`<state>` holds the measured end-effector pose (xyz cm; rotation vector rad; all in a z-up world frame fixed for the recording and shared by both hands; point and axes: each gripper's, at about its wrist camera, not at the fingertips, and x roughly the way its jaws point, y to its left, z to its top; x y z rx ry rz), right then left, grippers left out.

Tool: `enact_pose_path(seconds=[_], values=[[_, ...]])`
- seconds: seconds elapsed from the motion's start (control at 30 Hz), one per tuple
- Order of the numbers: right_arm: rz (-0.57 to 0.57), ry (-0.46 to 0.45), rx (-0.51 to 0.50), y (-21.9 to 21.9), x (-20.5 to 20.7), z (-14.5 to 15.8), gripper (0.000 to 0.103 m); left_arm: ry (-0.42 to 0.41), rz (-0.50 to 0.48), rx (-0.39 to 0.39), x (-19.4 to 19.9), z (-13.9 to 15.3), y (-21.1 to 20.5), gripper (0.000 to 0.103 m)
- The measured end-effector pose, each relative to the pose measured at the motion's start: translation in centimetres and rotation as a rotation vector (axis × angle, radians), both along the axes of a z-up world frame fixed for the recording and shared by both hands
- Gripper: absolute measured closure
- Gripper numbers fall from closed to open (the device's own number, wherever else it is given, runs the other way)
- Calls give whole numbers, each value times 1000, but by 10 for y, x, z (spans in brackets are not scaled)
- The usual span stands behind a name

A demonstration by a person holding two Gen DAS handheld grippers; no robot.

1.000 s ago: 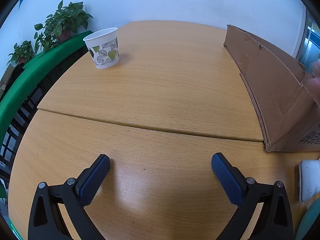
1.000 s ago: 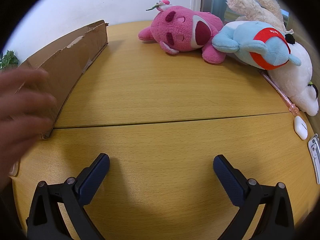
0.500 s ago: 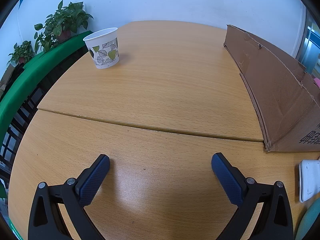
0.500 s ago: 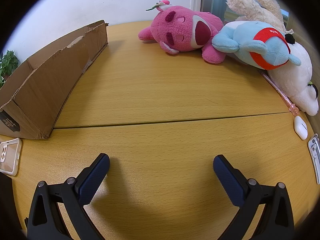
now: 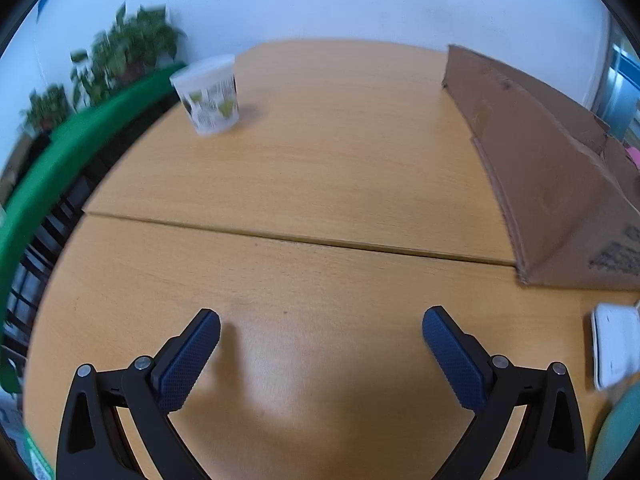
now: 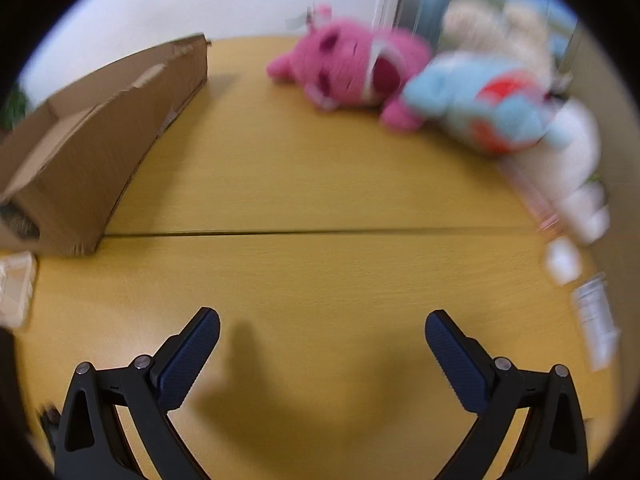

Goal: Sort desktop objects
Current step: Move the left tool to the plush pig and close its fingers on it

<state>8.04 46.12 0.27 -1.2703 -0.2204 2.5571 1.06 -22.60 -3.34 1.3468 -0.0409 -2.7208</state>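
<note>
Both views have smeared with motion since half a second ago, when everything sat sharp and steady, and the box and cup have shifted a little in frame. From my seat, the left gripper (image 5: 321, 322) has its jaws spread wide with nothing between them, over bare wooden table (image 5: 320, 184). Ahead and to its left stands a leaf-patterned paper cup (image 5: 209, 96); to its right lies the long cardboard box (image 5: 552, 184), with a white phone case (image 5: 614, 346) just beside the box's near corner. The right gripper (image 6: 322, 325) is likewise wide apart and empty. Beyond it, well apart, lie a pink plush toy (image 6: 348, 74) and a blue plush toy (image 6: 484, 108), touching each other.
</note>
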Motion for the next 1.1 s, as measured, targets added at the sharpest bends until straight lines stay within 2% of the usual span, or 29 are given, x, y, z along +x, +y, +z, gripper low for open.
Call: enact_pose_path(seconds=[0.1,0.17,0.3,0.37,0.47,0.53,0.6,0.73,0.83,0.9,1.0,1.1], values=[[74,87,115,-19,32,45,1,140,-62,-45,38,42,23,0],[149,114,115,-36,51,77,1,216,-77,-8,63,77,35,0],[337,105,-15,-80,72,113,1,304,-171,129,109,132,64,0],[427,101,-117,-111,81,118,1,305,-246,135,129,148,86,0],[546,75,-257,-154,92,109,1,299,-274,126,148,160,108,0],[595,65,-337,-181,98,99,1,273,-293,178,157,158,118,0],[652,36,-429,-213,103,85,1,209,-318,240,160,147,129,0],[707,-11,-513,-254,104,64,1,101,-338,298,164,122,150,0],[671,-14,-503,-267,99,55,1,83,-354,342,171,113,159,0],[655,-8,-474,-275,97,55,1,83,-359,339,173,108,167,0],[666,-14,-481,-281,97,52,1,49,-365,314,171,101,175,0],[687,-20,-487,-287,95,49,1,4,-385,340,170,95,177,0]])
